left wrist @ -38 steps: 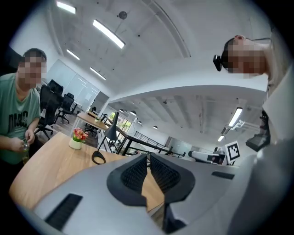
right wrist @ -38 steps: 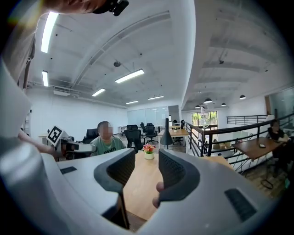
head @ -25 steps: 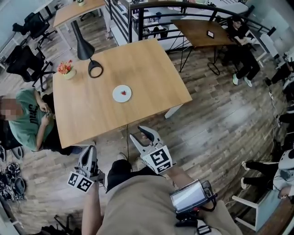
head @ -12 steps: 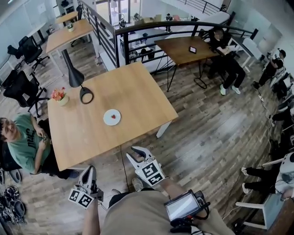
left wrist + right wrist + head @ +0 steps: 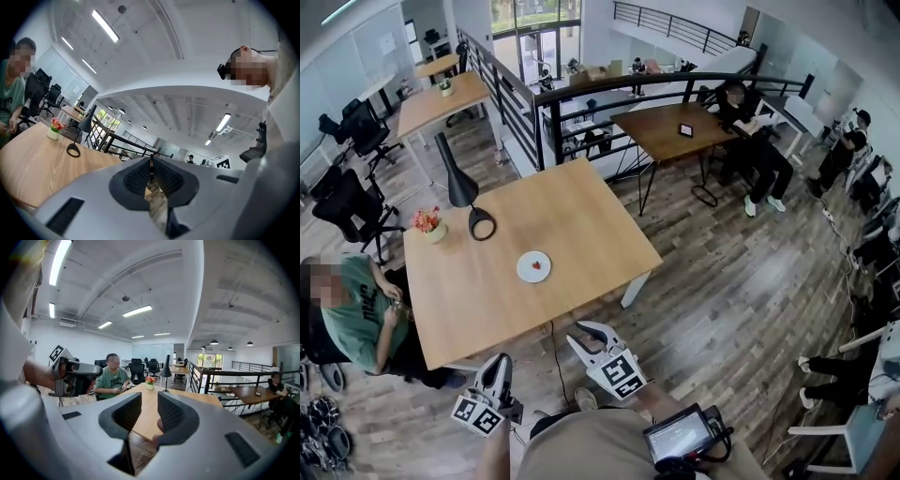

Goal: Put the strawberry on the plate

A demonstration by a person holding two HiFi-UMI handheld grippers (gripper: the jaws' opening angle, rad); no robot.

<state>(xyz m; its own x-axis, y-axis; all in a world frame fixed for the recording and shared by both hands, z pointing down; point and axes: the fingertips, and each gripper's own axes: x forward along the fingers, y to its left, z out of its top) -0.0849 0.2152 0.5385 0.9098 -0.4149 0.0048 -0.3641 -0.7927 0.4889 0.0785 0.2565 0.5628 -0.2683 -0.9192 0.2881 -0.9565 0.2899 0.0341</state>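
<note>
A small red strawberry (image 5: 537, 264) lies on a white plate (image 5: 525, 272) near the middle of the wooden table (image 5: 581, 211). Both grippers hang off the table, close to my body over the floor. My right gripper (image 5: 579, 333) points toward the table's near edge, its jaws a narrow gap apart with nothing between them (image 5: 149, 408). My left gripper (image 5: 500, 363) is lower left; its pads meet with nothing held (image 5: 151, 164). Neither gripper view shows the plate or the strawberry.
A black desk lamp (image 5: 461, 192) and a flower pot (image 5: 428, 225) stand at the table's far left. A person (image 5: 352, 314) in a green shirt sits at the left side. Wood floor, railings and another table (image 5: 675, 131) lie beyond.
The right gripper's jaws have narrowed from wide apart to a small gap. The head view has lifted and shows more of the room. The plate and strawberry have not moved.
</note>
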